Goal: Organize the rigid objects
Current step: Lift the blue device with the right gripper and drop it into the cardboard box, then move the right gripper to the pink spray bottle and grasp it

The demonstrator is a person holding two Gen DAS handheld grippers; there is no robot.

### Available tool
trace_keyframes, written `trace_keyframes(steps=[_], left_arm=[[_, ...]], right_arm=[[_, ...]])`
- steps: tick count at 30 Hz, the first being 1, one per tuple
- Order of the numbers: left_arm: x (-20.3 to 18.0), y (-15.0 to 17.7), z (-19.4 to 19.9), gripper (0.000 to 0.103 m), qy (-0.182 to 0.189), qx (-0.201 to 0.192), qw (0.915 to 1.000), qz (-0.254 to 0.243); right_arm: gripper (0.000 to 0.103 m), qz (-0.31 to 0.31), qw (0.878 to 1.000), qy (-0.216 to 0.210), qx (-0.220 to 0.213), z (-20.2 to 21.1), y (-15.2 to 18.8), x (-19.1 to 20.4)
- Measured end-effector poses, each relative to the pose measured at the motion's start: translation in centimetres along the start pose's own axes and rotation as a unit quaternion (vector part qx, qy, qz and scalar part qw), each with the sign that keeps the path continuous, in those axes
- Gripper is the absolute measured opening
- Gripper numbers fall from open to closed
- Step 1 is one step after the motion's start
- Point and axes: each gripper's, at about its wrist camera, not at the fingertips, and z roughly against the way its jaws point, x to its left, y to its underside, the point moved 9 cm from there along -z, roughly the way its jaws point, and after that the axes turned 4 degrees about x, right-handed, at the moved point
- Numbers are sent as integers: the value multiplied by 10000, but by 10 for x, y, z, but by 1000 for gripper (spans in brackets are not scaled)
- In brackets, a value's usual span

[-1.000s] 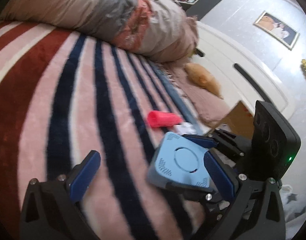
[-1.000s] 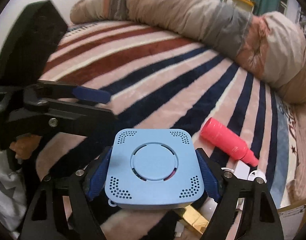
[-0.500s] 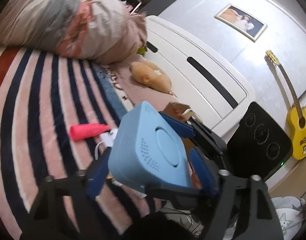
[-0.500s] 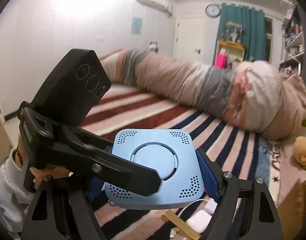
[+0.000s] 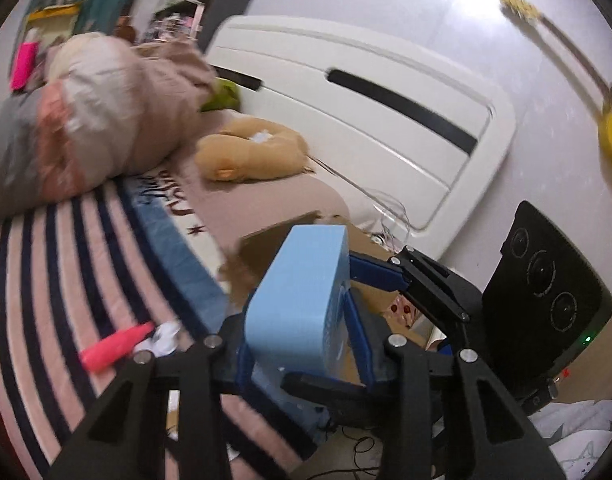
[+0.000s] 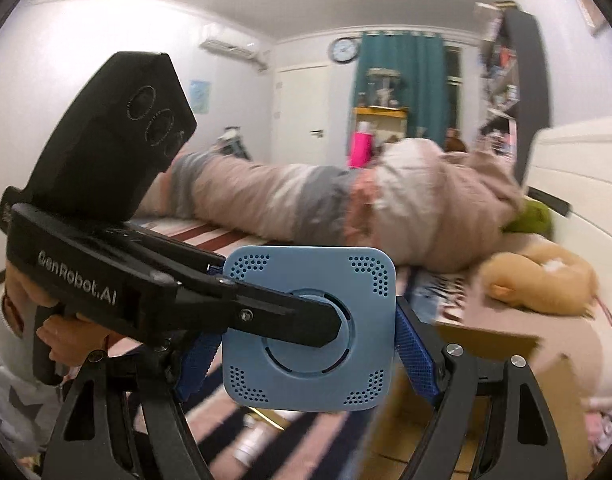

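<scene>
Bedroom, striped blanket | both grippers — left, right — pinching blue box

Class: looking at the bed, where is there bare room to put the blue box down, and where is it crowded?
Free: the striped pink and navy blanket between the rolled duvet and the pink bottle. Also the beige sheet between the tan plush toy and the cardboard box. Crowded: around the bottle, white items and cables, under the square blue plastic box.

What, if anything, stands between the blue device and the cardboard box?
Nothing visible does. The blue device, clamped by the right gripper and the left gripper, hangs right beside the cardboard box.
</scene>
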Motion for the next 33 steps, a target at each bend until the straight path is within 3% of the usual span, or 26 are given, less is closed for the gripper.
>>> trace_keyframes(steps=[4,9,14,18,19,21,27,33], left_arm=[[-31,-14,-44,37,-26,390,9986,-342],[-52,-10,-87,37,-81,901,9947,-497],[-50,-1,-112,37,-272,1232,9905,-543],[-42,3,-120,42,-497,1340,9882,-542],[-40,4,-119,45,-554,1337,9879,-553],[-33,3,-115,60,-656,1284,9882,-523],[-20,-4,-67,83,-844,690,9929,-472],[17,2,1,98,-1662,111,9854,-341]], right_arm=[[77,-319,9990,305,86,21,12,-45],[78,-737,9941,419,670,26,39,-93],[78,-897,9884,436,1144,16,61,-107],[78,-738,9837,754,1455,4,75,-110],[78,-729,9824,841,1502,3,77,-112],[82,-813,9807,880,1546,5,83,-113],[93,-933,9827,729,1426,15,76,-105],[97,-654,9876,643,1277,12,48,-74]])
